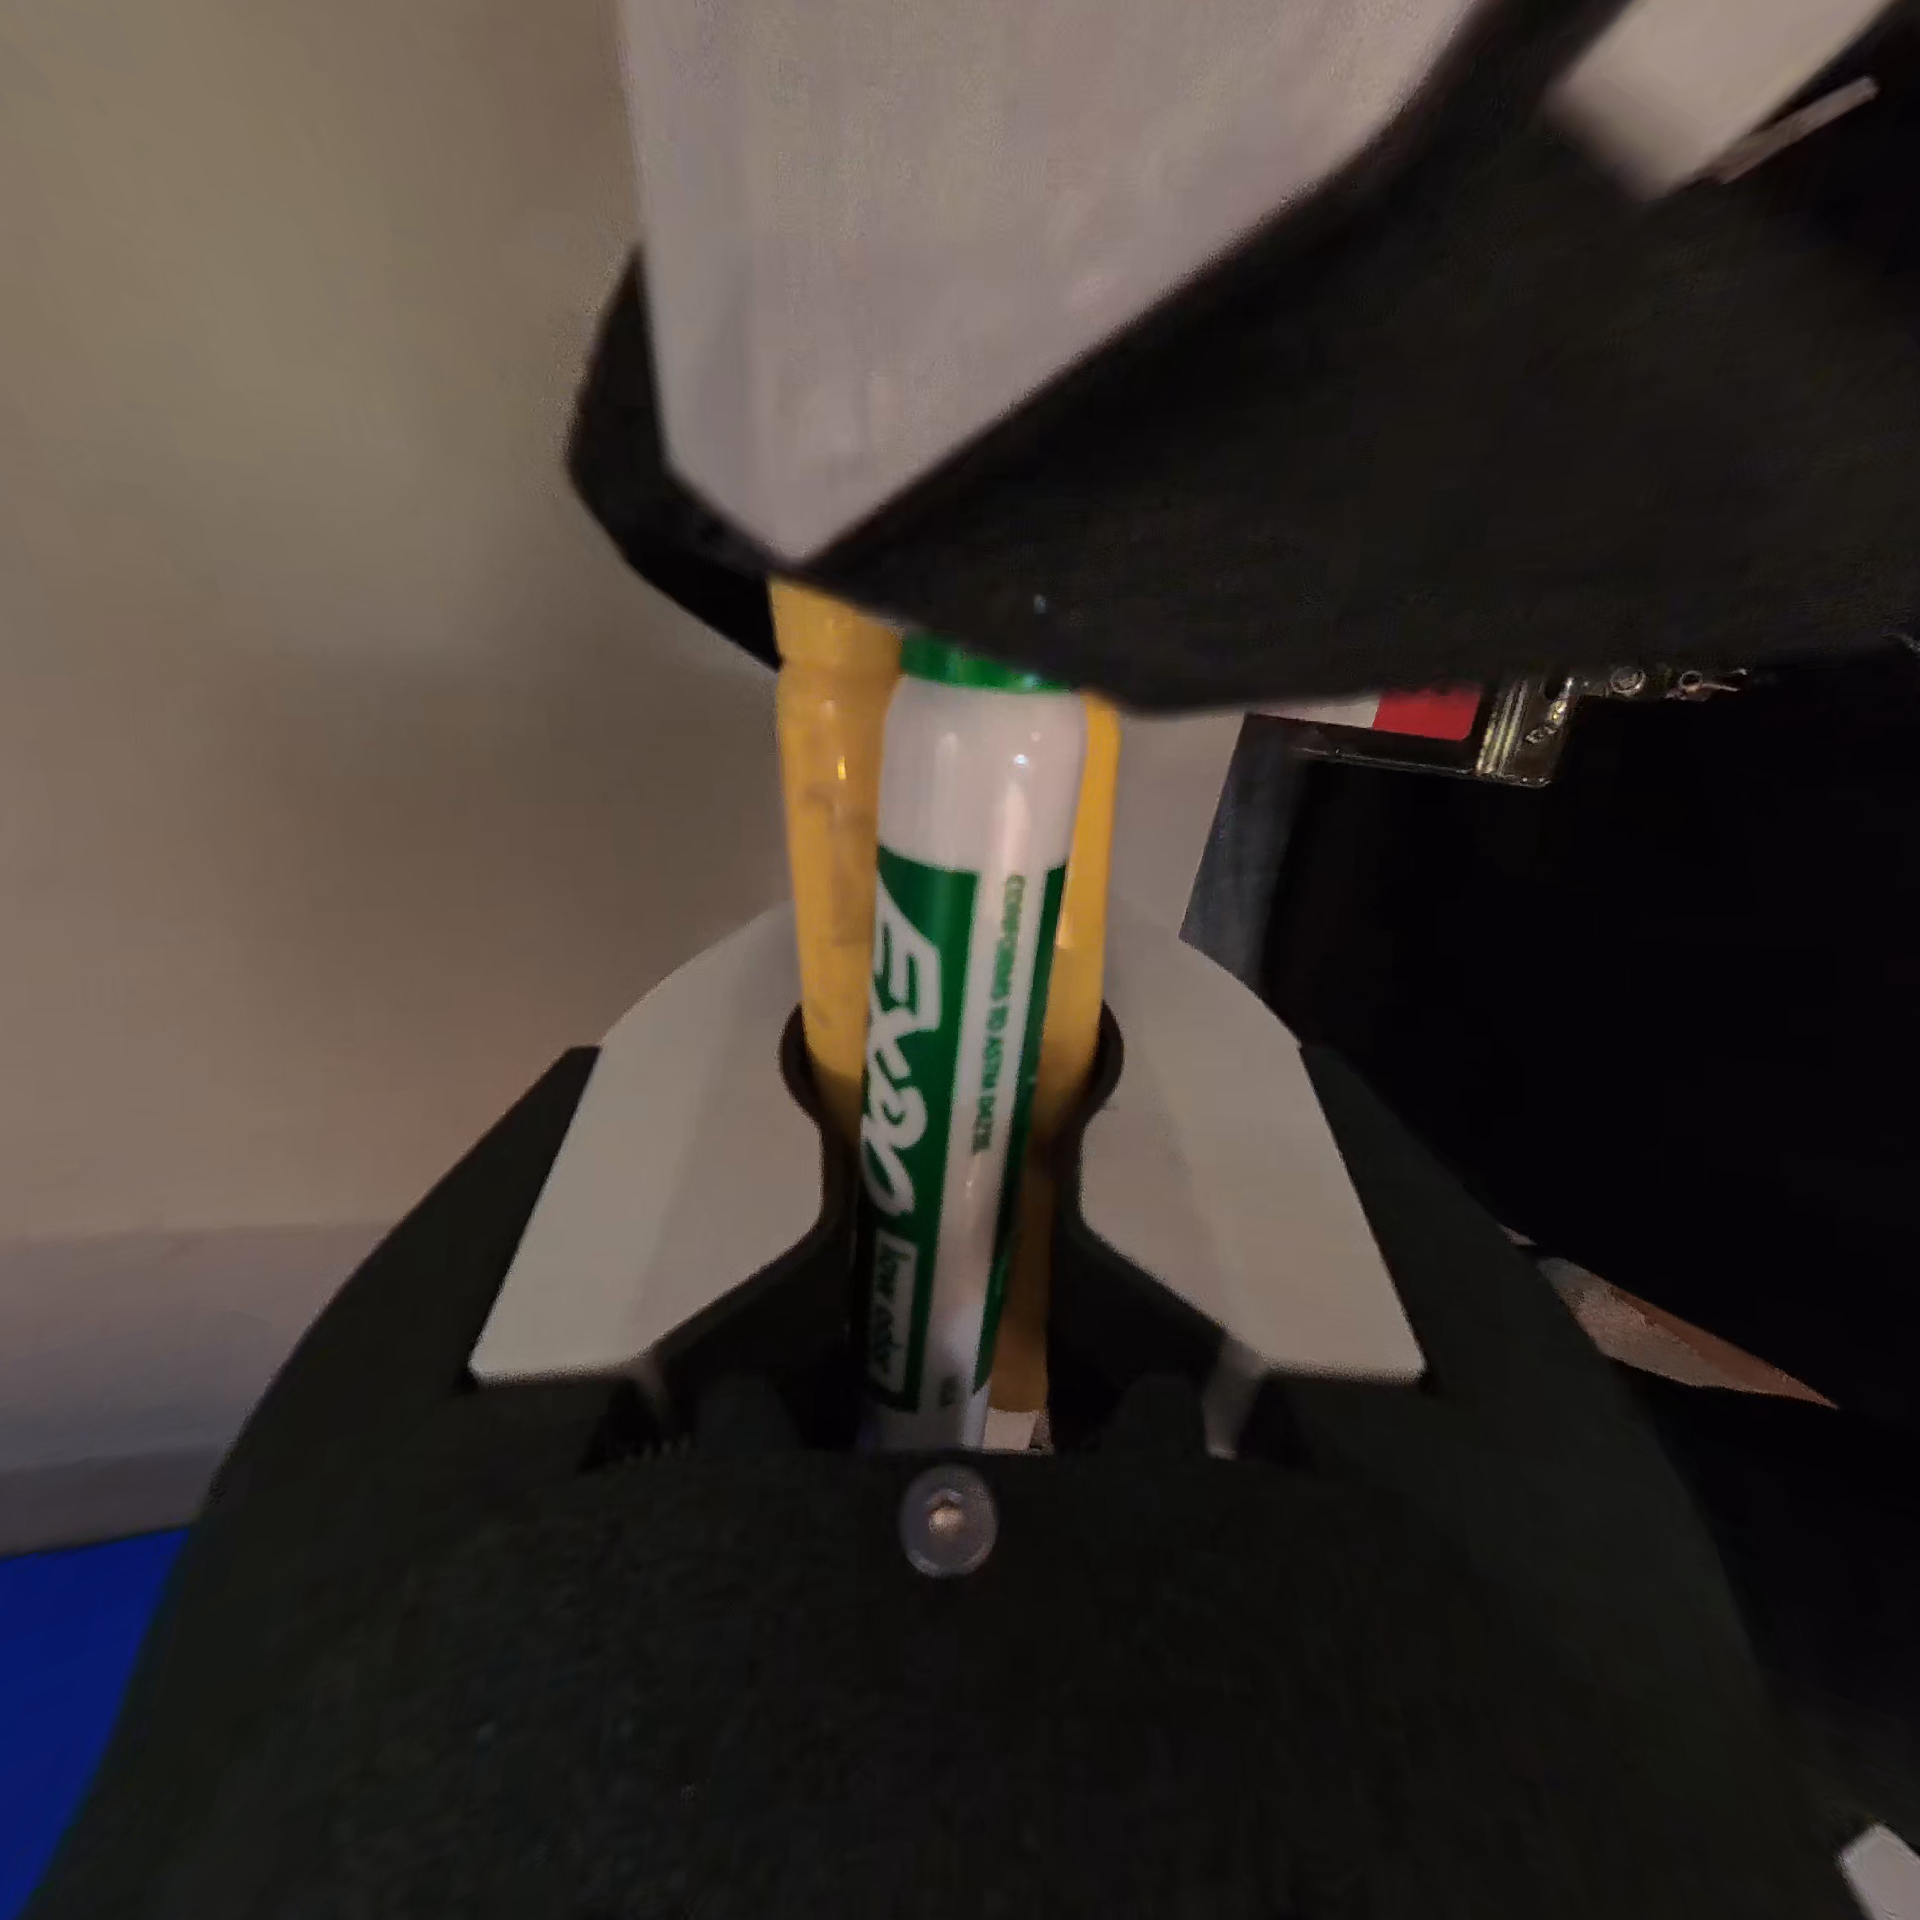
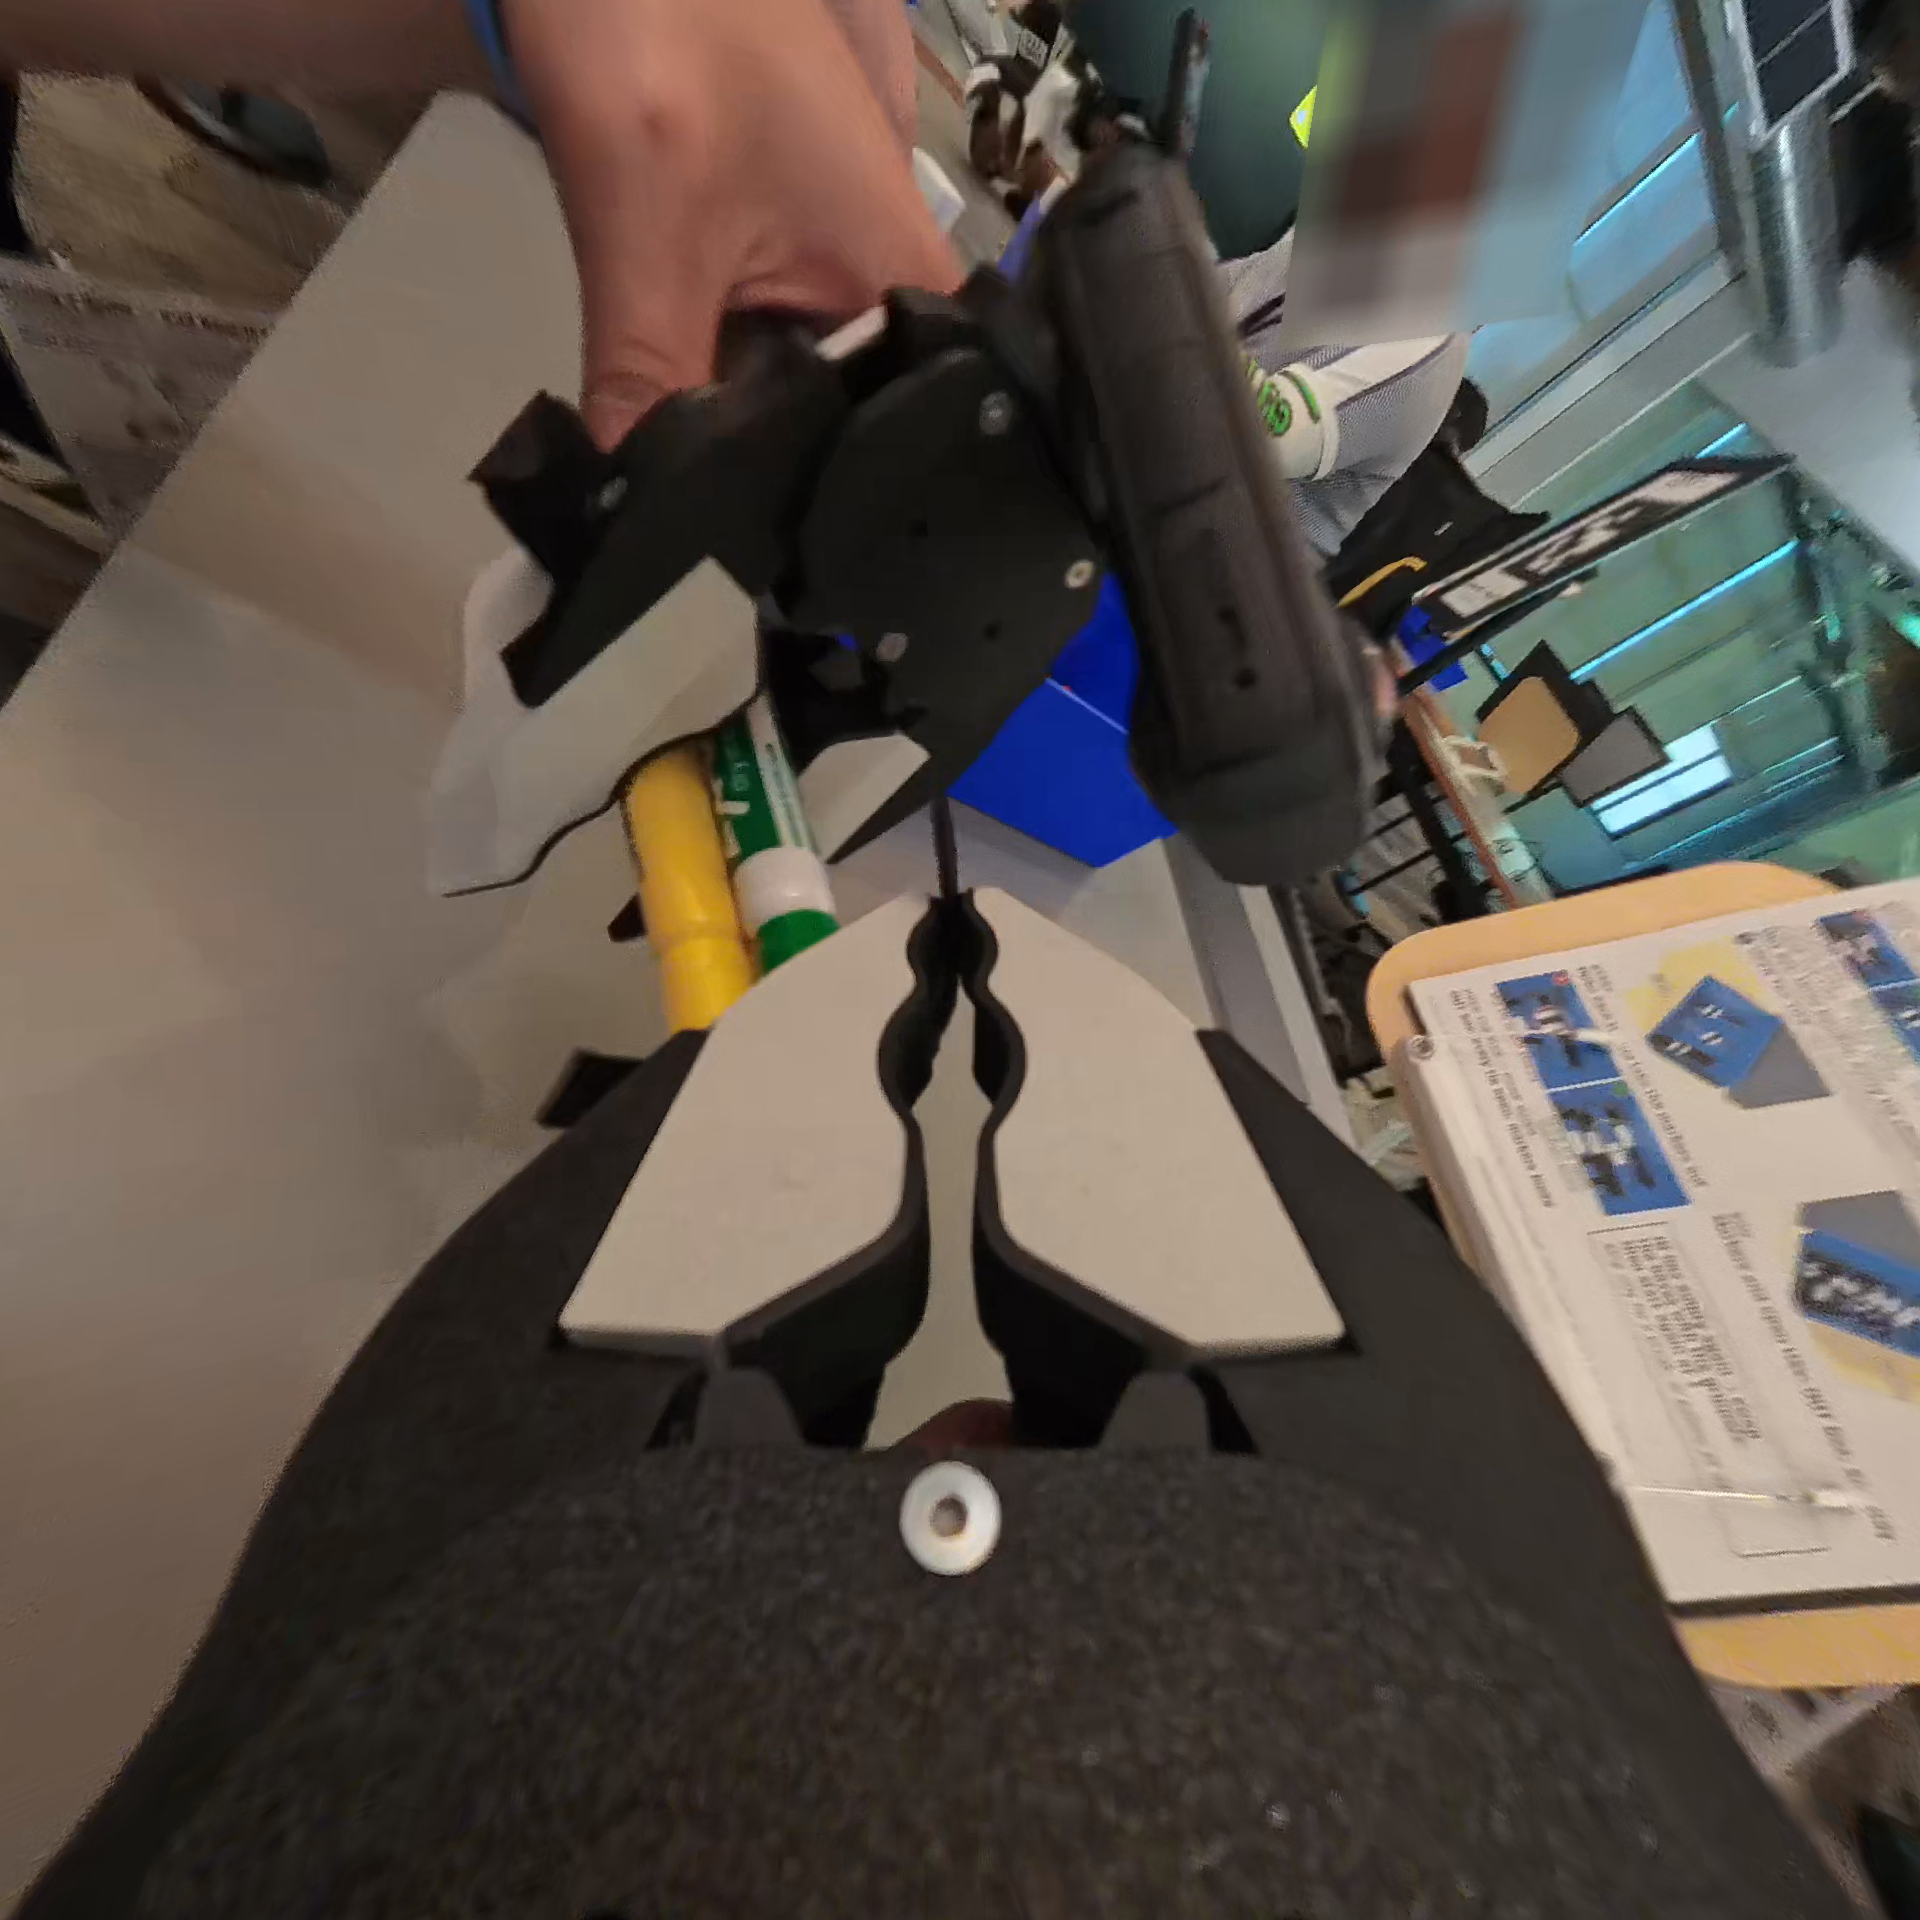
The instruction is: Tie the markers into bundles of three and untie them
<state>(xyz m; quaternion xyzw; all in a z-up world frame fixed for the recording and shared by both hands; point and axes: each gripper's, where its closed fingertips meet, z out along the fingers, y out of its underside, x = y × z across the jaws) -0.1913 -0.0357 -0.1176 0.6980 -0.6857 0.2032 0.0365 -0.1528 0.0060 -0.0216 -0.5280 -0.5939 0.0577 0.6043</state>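
Left tongs [image 1: 951, 1049] clamped around a bundle at frame centre: green-and-white marker [image 1: 961, 987] in front, yellow markers [image 1: 826, 831] behind. Right tongs [image 2: 951, 935] pinched shut on a thin black tie [image 2: 943, 852], centre of the right wrist view. Bundle sits left of centre there, pale surface [image 2: 208, 831] behind.

Green marker [image 1: 961, 997] glossy smooth plastic; right tool [image 2: 951, 925] body rough matt black.

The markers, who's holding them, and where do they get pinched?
The left gripper pinches the markers around their middles. The right gripper nips a thin black tie at its fingertips.
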